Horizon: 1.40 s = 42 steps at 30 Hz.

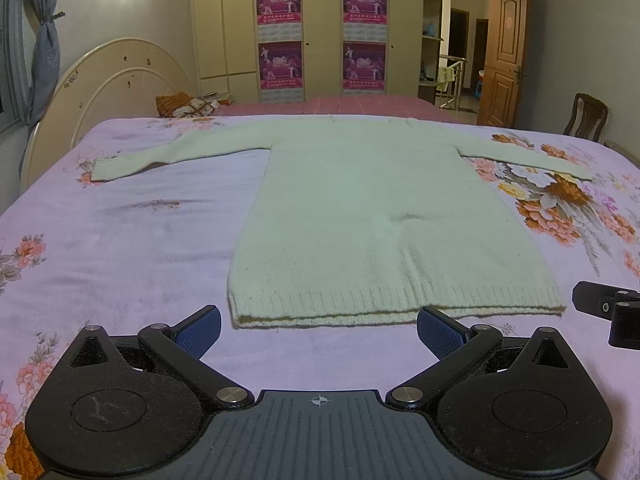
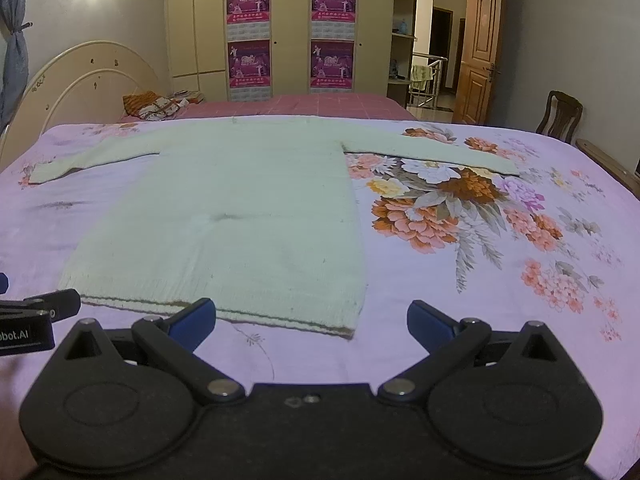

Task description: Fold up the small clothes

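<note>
Sweater (image 1: pixel 384 216): pale green knit, lying flat and fully spread on the bed (image 1: pixel 132 248), both sleeves out sideways, hem toward the bed's near edge.
Left claw (image 1: pixel 318 330): fingers wide apart, empty, just short of the hem.
Right claw (image 2: pixel 311 322): fingers wide apart, empty, near the hem's right corner.
Progress: no fold made yet; sleeves and body all remain to fold.

- Sweater (image 1: pixel 384 216) — pale knitted wool-like cloth, matt, ribbed at the hem.
- Bedsheet (image 1: pixel 132 240) — smooth printed cloth.
- Left gripper (image 1: pixel 319 330) — matt black plastic, textured blue pads (image 1: pixel 438 334).
- Far door (image 1: pixel 505 56) — glossy wood.
</note>
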{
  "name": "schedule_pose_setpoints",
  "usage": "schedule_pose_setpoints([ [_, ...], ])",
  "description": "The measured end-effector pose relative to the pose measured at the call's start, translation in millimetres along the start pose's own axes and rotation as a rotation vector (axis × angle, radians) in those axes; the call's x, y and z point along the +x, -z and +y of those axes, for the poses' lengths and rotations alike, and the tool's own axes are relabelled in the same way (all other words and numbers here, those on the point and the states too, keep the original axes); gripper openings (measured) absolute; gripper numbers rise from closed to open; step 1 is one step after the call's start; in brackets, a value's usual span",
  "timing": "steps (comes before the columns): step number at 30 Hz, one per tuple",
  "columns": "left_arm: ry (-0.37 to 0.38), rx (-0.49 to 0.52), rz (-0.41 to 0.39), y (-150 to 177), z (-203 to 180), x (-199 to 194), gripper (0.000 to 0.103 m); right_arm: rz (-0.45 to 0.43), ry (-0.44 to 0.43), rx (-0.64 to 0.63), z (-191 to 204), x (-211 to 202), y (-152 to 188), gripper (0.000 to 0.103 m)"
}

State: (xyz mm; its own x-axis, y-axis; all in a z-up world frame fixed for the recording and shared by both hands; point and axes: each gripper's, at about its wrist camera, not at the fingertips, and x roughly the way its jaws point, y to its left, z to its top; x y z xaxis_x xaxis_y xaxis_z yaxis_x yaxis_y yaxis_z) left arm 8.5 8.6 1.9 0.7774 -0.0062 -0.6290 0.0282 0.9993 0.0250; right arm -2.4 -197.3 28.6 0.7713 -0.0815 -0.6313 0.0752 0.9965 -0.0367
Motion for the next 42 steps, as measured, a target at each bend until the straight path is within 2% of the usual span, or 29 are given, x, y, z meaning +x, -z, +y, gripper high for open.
schedule_pose_setpoints([
  [42, 0.002, -0.024, 0.016, 0.8, 5.8, 7.6, 0.103, -0.004, 0.01, 0.004, 1.5, -0.1, 0.8, 0.102],
])
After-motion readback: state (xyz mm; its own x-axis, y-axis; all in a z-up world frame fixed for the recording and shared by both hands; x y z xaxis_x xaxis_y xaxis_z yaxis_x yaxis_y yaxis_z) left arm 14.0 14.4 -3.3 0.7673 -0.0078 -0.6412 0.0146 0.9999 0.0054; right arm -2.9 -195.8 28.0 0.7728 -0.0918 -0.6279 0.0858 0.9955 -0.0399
